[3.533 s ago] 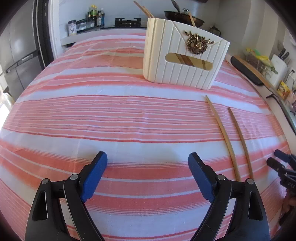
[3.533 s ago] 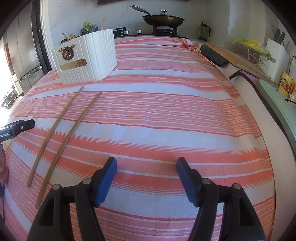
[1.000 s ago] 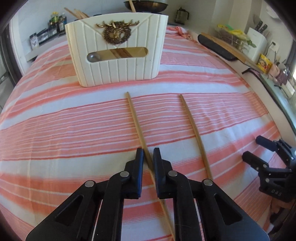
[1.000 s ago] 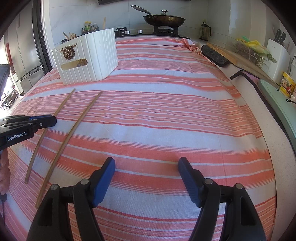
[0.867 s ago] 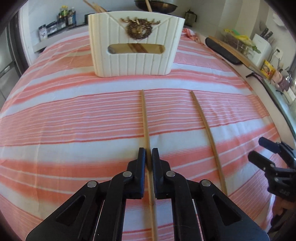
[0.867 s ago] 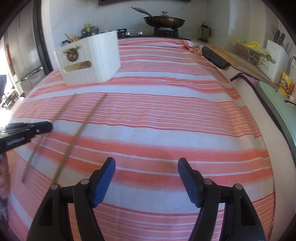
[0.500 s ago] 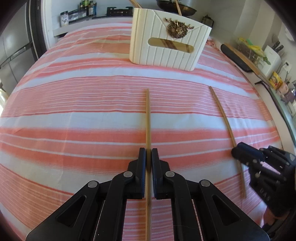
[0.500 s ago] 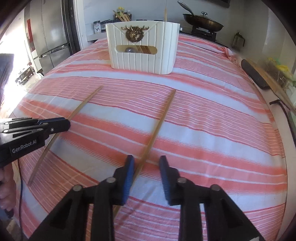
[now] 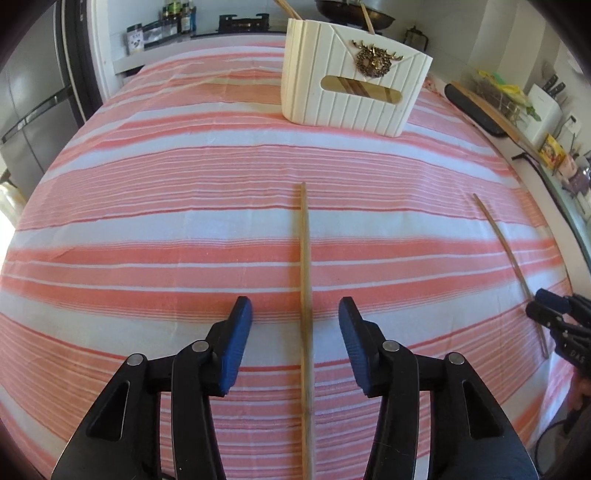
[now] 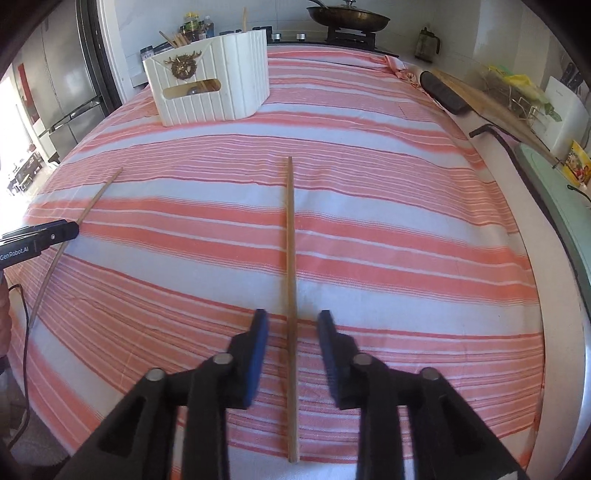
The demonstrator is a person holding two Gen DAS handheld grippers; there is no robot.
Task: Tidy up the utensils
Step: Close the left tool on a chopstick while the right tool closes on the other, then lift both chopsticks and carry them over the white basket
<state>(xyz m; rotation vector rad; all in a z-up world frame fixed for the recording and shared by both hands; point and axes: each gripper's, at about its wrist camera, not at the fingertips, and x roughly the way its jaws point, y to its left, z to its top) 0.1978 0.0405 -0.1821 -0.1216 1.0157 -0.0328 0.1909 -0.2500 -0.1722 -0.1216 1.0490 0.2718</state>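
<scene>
Two long wooden chopsticks lie on the pink-and-white striped cloth [image 9: 147,229]. One chopstick [image 9: 303,240] runs straight between the jaws of my left gripper [image 9: 294,310]. Those jaws are opening and the blue pads [image 9: 236,343] stand clear of the stick. The other chopstick [image 10: 290,221] lies between the jaws of my right gripper [image 10: 293,317]; they are opening too, with neither pad touching it. Each view shows the other gripper at its edge, beside its own stick. The white ribbed utensil holder [image 9: 351,96] stands at the far end with several sticks in it.
A pan [image 10: 347,16] sits on the stove behind the holder [image 10: 210,92]. A dark pad and wooden board [image 10: 461,96] line the right counter, with a knife block [image 9: 543,107] and packets beyond. A steel fridge [image 9: 33,122] stands left. The cloth's right edge [image 10: 532,295] drops off.
The left jaws, shut on their chopstick half a second ago, now stand apart with the stick lying between them. The right gripper has moved left from bare cloth to straddle the other chopstick, jaws narrower.
</scene>
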